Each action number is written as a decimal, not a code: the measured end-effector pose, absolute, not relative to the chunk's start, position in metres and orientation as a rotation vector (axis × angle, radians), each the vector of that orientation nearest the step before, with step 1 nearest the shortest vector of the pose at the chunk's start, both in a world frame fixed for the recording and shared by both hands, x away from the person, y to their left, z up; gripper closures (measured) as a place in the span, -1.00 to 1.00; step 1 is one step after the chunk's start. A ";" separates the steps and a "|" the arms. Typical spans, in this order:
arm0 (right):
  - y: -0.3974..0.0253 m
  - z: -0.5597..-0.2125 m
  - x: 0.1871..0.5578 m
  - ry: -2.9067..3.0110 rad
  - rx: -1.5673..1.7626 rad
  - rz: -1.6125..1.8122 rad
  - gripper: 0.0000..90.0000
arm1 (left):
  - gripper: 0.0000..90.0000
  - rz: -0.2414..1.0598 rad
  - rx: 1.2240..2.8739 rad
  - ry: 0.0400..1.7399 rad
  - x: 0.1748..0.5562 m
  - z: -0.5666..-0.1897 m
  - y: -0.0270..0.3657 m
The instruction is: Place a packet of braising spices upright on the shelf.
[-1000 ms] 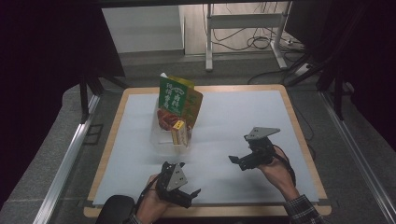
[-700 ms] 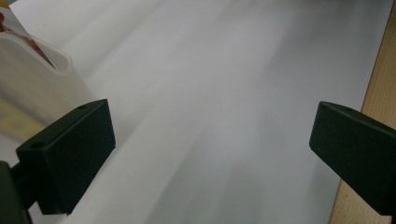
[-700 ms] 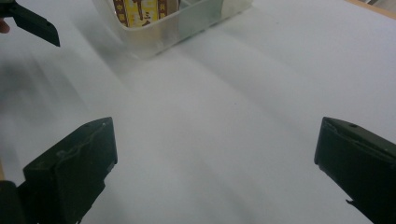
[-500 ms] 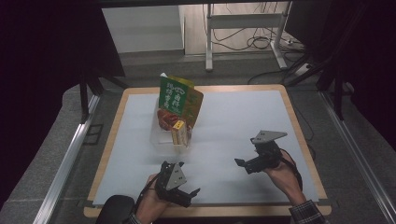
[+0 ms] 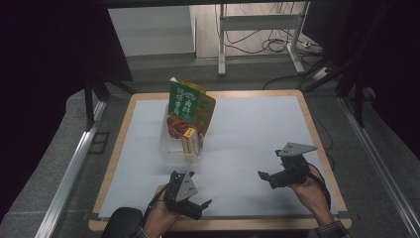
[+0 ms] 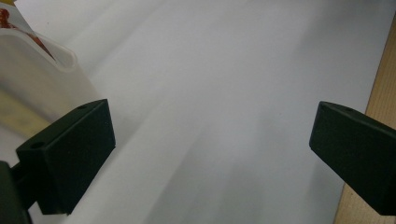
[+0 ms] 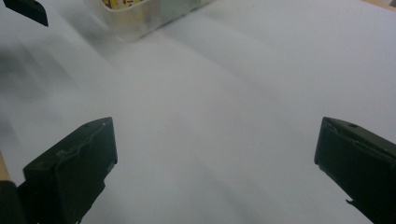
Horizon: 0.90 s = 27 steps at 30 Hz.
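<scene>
A clear plastic bin [image 5: 176,146] stands left of the white table's middle, holding a tall green packet [image 5: 184,101], an orange-red packet [image 5: 204,111] behind it and a small yellow box [image 5: 189,141]. My left gripper [image 5: 200,207] rests open near the front edge, in front of the bin; the bin's rounded rim [image 6: 51,51] shows at the upper left of the left gripper view. My right gripper [image 5: 265,177] hovers open at the front right, jaws wide apart, nothing between them. The bin's wall [image 7: 140,14] lies far ahead in the right gripper view.
The white mat [image 5: 252,129] lies on a wooden tabletop whose edge [image 6: 380,88] runs close beside my left gripper. Metal rails flank the table on both sides. A desk frame with cables [image 5: 262,29] stands behind the table.
My right gripper has drawn back toward the front right edge, away from the bin. The left gripper has stayed in place.
</scene>
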State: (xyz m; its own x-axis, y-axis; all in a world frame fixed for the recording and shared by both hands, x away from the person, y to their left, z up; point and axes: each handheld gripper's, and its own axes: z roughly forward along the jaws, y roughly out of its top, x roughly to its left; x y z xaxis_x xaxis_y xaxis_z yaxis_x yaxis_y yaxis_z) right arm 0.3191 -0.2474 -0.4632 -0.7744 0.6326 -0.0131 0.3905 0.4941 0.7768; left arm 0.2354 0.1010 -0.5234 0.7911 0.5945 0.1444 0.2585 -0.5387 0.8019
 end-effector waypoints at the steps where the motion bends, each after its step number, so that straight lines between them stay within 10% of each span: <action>1: -0.249 -0.463 0.318 2.442 0.867 1.158 -1.00 | -1.00 0.516 2.148 0.630 0.235 -0.523 0.101; 27: -0.282 -0.467 0.292 2.372 0.920 1.158 -1.00 | -0.99 0.525 2.157 0.632 0.236 -0.524 0.101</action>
